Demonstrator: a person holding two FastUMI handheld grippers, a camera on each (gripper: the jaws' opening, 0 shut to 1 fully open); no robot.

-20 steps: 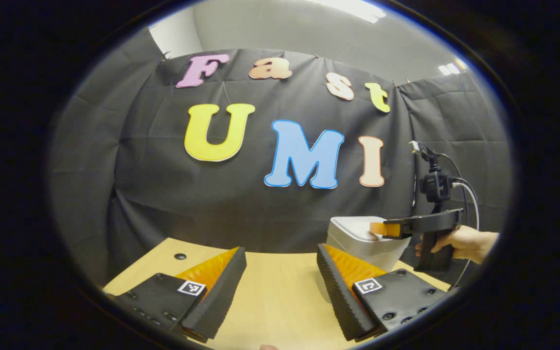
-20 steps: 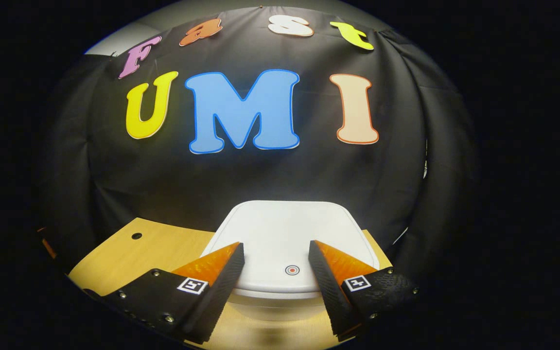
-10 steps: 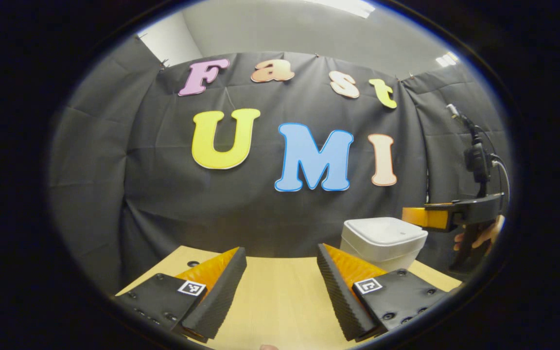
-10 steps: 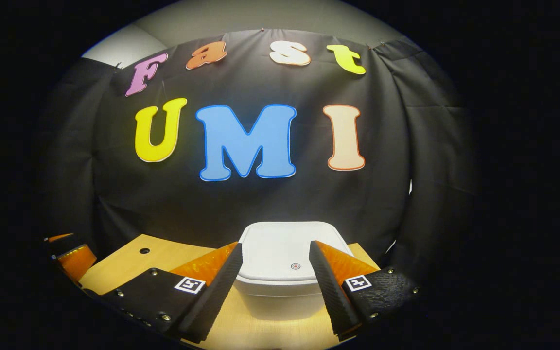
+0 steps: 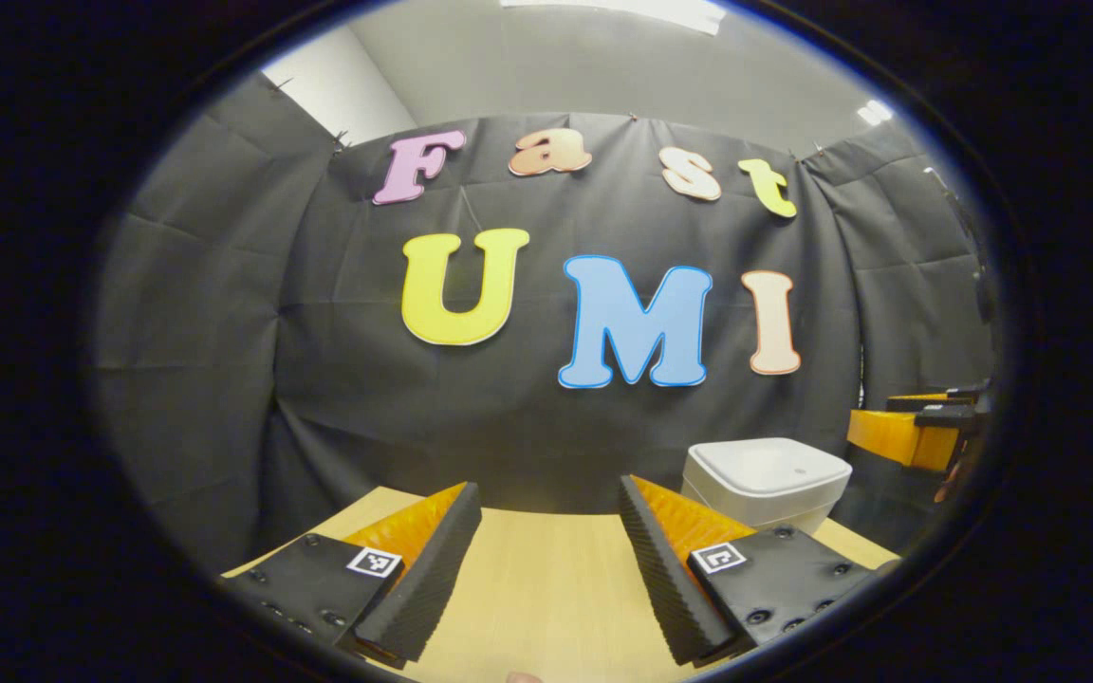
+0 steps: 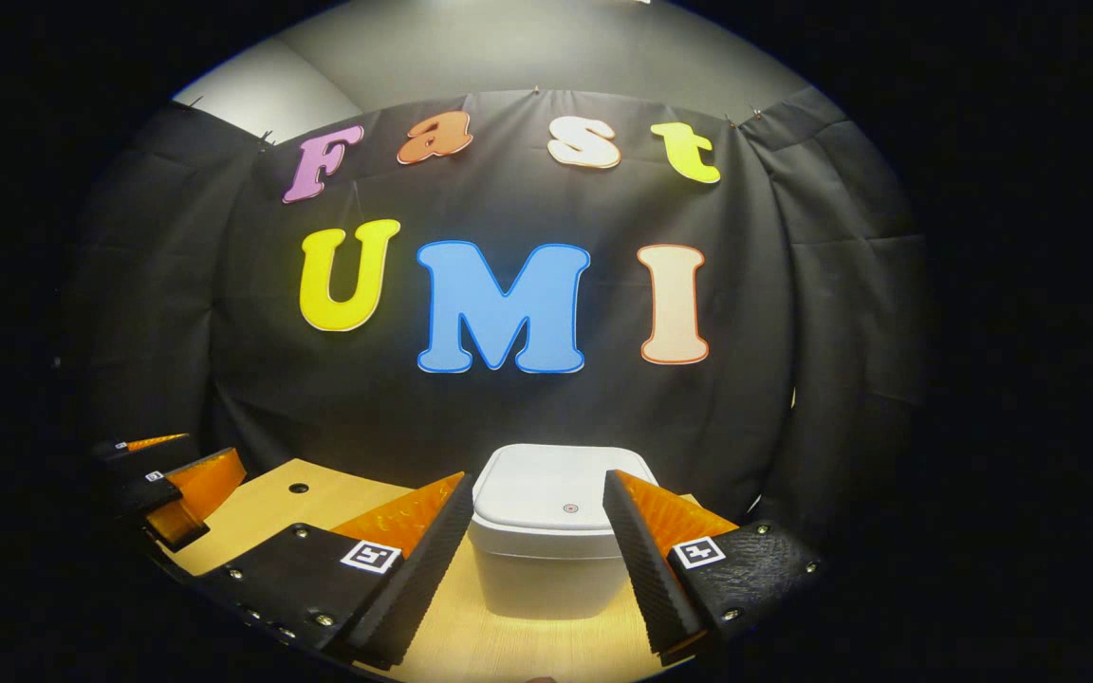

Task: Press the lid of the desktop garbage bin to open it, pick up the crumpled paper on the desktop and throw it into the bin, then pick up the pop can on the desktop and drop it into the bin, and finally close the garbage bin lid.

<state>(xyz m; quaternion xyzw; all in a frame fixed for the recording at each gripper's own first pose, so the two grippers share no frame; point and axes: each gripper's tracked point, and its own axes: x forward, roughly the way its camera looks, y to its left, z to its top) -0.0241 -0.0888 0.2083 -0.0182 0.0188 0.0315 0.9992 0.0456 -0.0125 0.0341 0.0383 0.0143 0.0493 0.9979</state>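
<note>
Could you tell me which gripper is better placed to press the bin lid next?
Right. The right gripper faces the bin head-on, its lid framed between open fingers; the left gripper has the bin off to its side.

1. The garbage bin [image 6: 551, 560] looks like smooth white plastic with a soft, matt sheen; its lid [image 6: 561, 498] is the same.
2. The desktop [image 5: 546, 588] is pale wood-grain, smooth, faintly glossy.
3. The booth wall [image 5: 338, 379] is matt black cloth, creased and wrinkled.
4. Each gripper's finger pads [image 5: 423, 579] are ribbed and matt.
</note>
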